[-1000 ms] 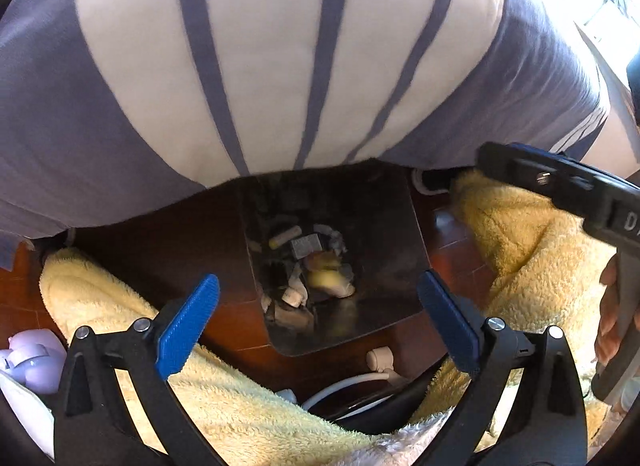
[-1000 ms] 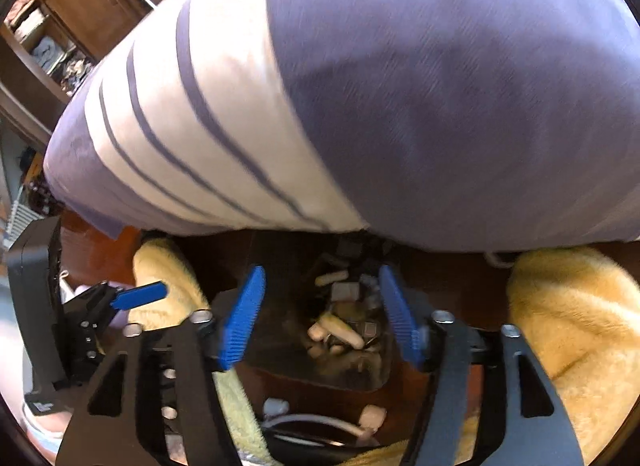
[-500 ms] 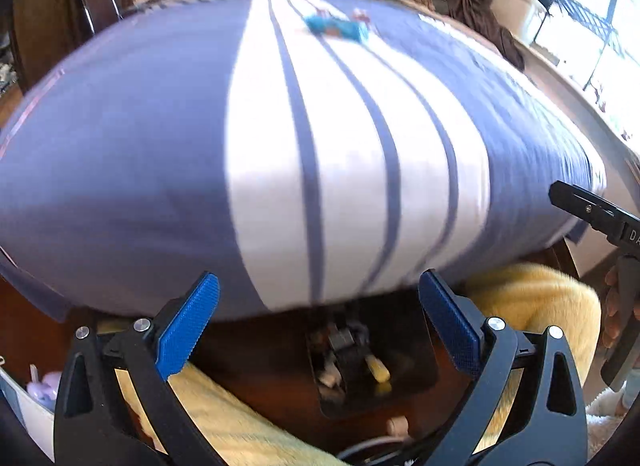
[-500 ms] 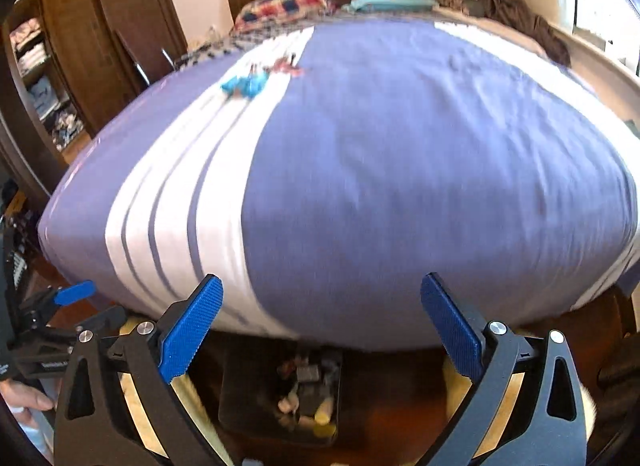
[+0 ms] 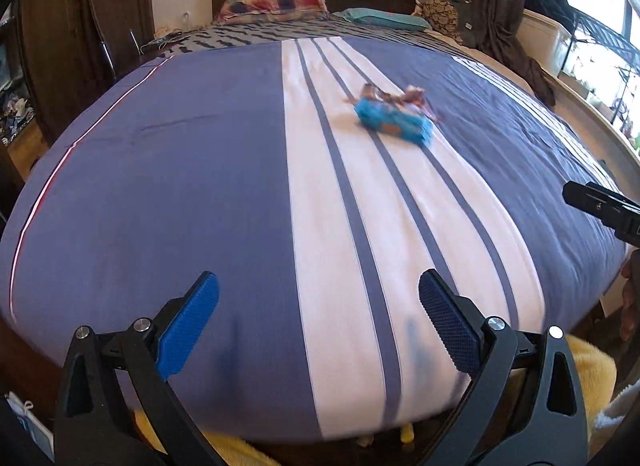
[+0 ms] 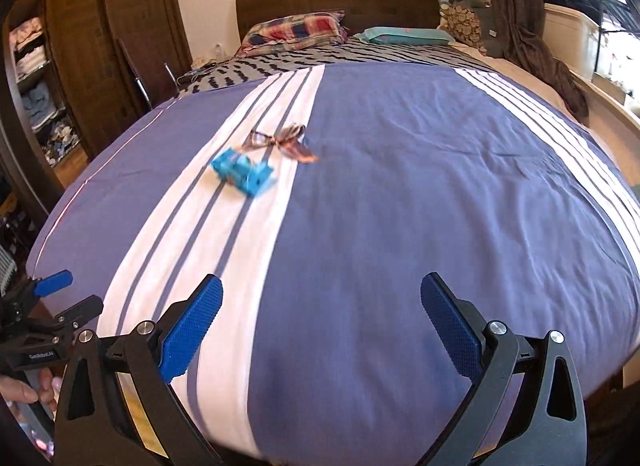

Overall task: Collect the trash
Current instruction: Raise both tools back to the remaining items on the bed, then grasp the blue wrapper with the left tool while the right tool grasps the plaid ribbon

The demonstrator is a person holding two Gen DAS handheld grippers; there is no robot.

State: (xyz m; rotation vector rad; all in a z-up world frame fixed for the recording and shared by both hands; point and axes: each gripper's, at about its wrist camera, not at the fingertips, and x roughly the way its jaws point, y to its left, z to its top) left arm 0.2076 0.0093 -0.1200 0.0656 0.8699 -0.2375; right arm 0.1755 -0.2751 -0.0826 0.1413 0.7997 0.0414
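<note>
Both grippers were wide open with nothing between the pads. The left black two-finger gripper with blue textured pads [image 5: 318, 326] pointed forward and downward, jaws spread far apart. Same deal for the right black two-finger gripper with blue pads [image 6: 322, 328]. In the right wrist view you could see a bare hand [image 6: 30, 390] wrapped around the left gripper's handle at the lower left edge.

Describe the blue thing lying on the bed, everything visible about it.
The blue wrapper looks like crumpled bright-blue packaging, blurred, with an orange patch on one side. It lies flat on the white striped band of the bedspread, mid-bed. A brownish crinkled scrap lies just behind it, toward the pillows; whether they touch is unclear. Neither gripper is near it.
</note>
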